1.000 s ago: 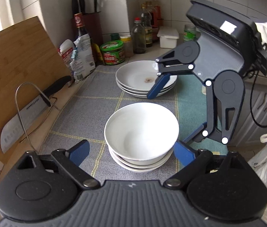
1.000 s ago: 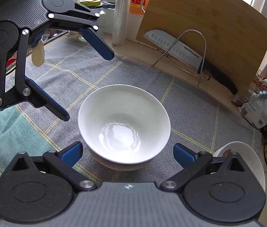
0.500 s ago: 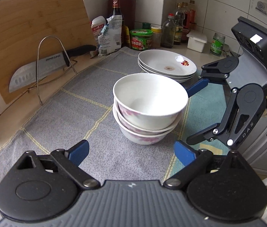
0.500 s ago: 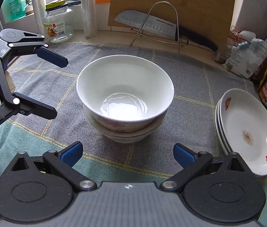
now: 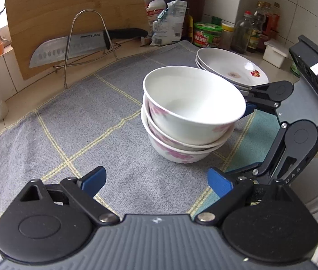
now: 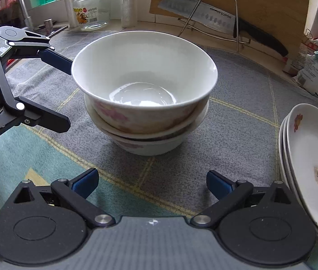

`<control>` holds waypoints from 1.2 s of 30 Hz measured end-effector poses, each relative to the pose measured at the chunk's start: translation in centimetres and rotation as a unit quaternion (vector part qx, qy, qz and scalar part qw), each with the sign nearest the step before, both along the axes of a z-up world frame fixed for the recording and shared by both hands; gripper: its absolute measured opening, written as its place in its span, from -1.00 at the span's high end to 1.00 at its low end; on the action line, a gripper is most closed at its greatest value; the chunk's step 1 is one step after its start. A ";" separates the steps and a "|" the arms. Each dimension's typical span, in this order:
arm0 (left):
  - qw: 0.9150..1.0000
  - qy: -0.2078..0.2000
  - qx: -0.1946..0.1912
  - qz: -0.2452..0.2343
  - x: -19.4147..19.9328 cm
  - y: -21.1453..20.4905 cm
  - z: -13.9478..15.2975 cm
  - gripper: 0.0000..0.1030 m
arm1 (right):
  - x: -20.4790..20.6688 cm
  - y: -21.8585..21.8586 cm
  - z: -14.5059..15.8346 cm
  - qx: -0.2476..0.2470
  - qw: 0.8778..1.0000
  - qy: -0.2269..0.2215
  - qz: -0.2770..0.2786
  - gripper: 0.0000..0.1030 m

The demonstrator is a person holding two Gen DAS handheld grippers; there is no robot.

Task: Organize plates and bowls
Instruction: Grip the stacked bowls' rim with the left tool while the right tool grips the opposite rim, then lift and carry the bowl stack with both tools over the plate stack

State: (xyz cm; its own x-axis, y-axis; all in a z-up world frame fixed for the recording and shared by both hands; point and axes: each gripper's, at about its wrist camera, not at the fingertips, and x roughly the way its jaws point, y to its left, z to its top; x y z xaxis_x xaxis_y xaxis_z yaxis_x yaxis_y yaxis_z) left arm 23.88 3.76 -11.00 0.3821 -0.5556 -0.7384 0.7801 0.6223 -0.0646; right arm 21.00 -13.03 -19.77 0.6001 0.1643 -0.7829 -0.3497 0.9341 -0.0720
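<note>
Left wrist view: the stack of bowls (image 5: 188, 121) sits on the table's cloth (image 5: 69, 130) beside the plates (image 5: 231, 67), both grippers' fingers (image 5: 93, 177) spread wide and empty, apparently to flank it.

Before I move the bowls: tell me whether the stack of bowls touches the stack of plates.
Apart. The right wrist view shows bare grey cloth between the stack of bowls and the stack of plates.
</note>
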 end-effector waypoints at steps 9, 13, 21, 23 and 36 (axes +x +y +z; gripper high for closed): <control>0.999 -0.011 0.036 0.039 -2.0 -2.2 -0.3 -0.87 | 0.3 -1.7 -0.5 -0.002 0.997 -0.019 0.072 -1.00; 0.999 -0.018 0.045 0.019 -1.7 -2.8 -0.5 -0.87 | 0.3 -1.7 -0.6 0.000 0.997 -0.025 0.080 -1.00; 0.996 -0.026 0.041 -0.072 0.6 -3.9 -1.4 -0.85 | 0.9 -1.6 -0.4 -0.010 0.996 -0.012 0.085 -1.00; 0.993 -0.031 0.042 -0.103 1.0 -4.1 -1.5 -0.83 | 1.4 -1.4 -0.2 -0.016 0.996 -0.006 0.089 -1.00; 0.970 -0.047 0.063 -0.232 2.9 -4.9 -1.4 -0.63 | 3.3 -0.7 1.4 -0.046 0.984 -0.016 0.170 -0.64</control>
